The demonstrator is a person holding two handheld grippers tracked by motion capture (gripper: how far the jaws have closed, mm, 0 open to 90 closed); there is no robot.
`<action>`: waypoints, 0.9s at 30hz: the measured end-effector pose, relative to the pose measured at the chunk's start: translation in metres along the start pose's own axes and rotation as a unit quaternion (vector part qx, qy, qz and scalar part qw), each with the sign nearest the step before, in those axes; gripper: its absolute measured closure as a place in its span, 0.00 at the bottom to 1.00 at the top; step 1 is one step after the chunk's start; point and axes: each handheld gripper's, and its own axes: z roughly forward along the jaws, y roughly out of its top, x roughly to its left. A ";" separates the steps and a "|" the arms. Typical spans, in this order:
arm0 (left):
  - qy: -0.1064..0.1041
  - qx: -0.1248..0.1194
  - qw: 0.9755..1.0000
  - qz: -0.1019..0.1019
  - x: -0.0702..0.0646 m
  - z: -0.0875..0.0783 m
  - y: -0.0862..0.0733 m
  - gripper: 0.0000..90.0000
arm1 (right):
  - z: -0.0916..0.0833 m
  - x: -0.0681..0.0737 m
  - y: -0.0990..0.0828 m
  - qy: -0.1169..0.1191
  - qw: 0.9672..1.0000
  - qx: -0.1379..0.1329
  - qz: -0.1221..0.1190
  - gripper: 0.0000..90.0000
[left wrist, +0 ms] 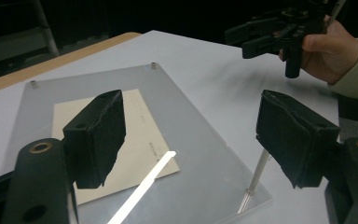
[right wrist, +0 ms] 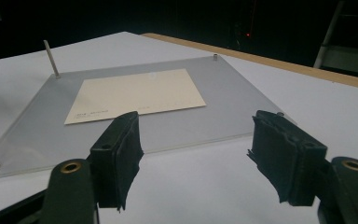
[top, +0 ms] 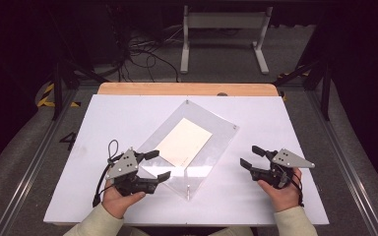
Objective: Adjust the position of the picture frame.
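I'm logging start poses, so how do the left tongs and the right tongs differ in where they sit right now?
The left tongs reach over the near-left edge of the clear acrylic frame, while the right tongs hang over bare white table, apart from the frame. The left tongs point toward the right, the right tongs toward the left. Both are open, hold nothing, and each is held in a hand with a cream sleeve.

1. We wear cream long sleeves [top: 94, 222] that end at the wrists.
2. Our left black two-jaw gripper [top: 154, 165] carries a grey three-cornered plate [top: 124, 163] dotted with small screw holes, and a looping black cable [top: 112, 147] trails from it.
3. Our right black two-jaw gripper [top: 252, 157] bears a matching grey plate [top: 292, 159].
4. Each jaw has a thick black padded block [right wrist: 121, 142] and a brass-ringed pivot hole [right wrist: 71, 167].
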 end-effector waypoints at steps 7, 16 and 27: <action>-0.032 0.008 0.999 0.008 -0.012 0.016 0.004 0.27 | -0.005 0.000 -0.002 -0.005 1.000 -0.001 0.002 0.37; -0.079 0.037 0.996 0.007 -0.023 0.041 -0.004 0.26 | -0.010 -0.001 -0.003 -0.010 1.000 0.000 0.004 0.37; -0.097 0.107 0.989 0.021 -0.028 0.068 -0.024 0.32 | -0.012 -0.001 -0.005 -0.010 1.000 0.001 0.010 0.38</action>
